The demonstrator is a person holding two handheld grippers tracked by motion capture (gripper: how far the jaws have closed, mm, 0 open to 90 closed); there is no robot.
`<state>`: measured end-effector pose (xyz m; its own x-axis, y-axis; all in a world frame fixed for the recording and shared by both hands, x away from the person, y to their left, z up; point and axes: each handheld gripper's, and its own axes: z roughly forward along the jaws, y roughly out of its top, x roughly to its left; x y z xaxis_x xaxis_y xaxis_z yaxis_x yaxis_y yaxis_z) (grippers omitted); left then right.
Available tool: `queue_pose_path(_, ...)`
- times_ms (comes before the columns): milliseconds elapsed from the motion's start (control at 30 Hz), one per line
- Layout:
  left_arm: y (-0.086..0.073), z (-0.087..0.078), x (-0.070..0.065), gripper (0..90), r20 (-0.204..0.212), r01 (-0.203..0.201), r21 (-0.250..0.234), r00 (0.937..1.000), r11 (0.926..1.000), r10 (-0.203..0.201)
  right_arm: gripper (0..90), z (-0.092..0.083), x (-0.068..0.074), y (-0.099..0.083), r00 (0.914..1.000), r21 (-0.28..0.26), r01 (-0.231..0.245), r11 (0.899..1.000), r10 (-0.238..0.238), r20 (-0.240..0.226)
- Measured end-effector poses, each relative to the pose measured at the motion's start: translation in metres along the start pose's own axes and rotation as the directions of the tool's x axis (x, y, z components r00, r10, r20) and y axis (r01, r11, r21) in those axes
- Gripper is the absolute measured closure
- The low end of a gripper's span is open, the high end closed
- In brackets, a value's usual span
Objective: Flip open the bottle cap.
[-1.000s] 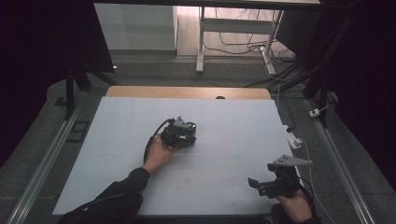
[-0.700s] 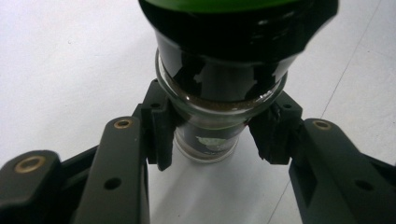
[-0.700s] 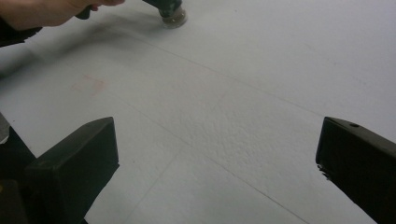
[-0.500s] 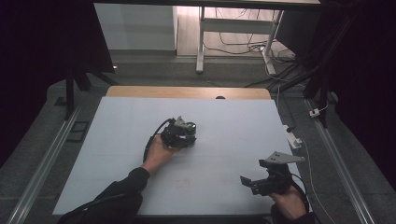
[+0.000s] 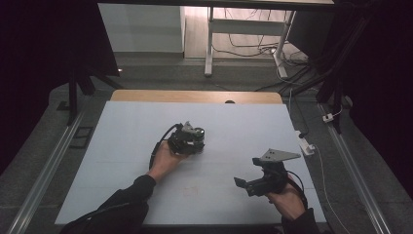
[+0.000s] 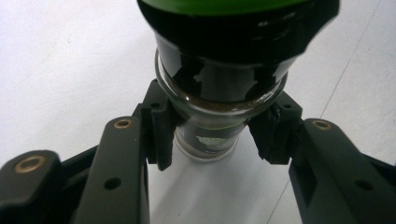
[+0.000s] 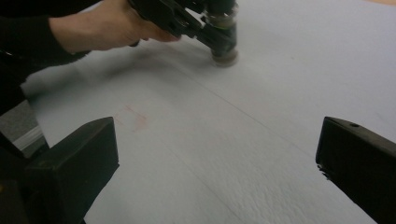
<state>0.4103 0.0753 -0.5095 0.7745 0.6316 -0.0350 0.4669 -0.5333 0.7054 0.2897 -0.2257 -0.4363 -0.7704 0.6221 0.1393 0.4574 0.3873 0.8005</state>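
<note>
My left tool is gripping the jar, lid on, mid-bench. Right tool, gaping empty at 5 o'clock, isn't touching it yet.

No readable text anywhere; the jar has a pale label patch low on its glass, too blurred to read

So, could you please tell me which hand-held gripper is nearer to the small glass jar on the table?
Left. The left hand-held gripper is clamped on the glass jar; the right hand-held gripper hovers open, well apart, toward the table's near right corner.
</note>
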Motion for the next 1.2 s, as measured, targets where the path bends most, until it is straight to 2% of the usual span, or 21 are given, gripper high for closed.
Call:
queue_pose_path(267,0.0,0.0,0.0,53.7,0.001,-0.002,0.001,1.0,1.0,0.002,0.0,0.019,0.0,0.015,0.9981,0.0,-0.002,1.0,0.002,-0.061)
queue_pose_path(467,0.0,0.0,0.0,53.7,0.001,-0.001,0.0,1.0,1.0,0.001,0.0,0.027,0.002,0.025,0.9967,-0.014,0.012,1.0,-0.013,-0.08)
queue_pose_path(667,0.0,0.0,0.0,53.7,0.001,-0.002,0.0,1.0,1.0,0.002,0.0,0.038,0.0,0.036,0.9974,-0.015,0.021,1.0,-0.022,-0.069)
queue_pose_path(900,0.0,0.0,0.0,53.7,0.001,-0.002,0.001,1.0,1.0,0.002,0.0,0.056,0.001,0.043,0.9972,0.037,0.055,0.998,-0.053,-0.053)
queue_pose_path(1033,0.0,0.0,0.0,53.7,0.001,-0.002,0.002,1.0,1.0,0.002,0.0,0.067,0.003,0.047,0.9957,0.053,0.084,0.995,-0.082,-0.042)
queue_pose_path(1200,0.0,0.0,0.0,53.7,0.001,-0.001,0.004,1.0,1.0,0.001,0.0,0.078,0.003,0.054,0.9949,0.067,0.097,0.993,-0.095,-0.035)
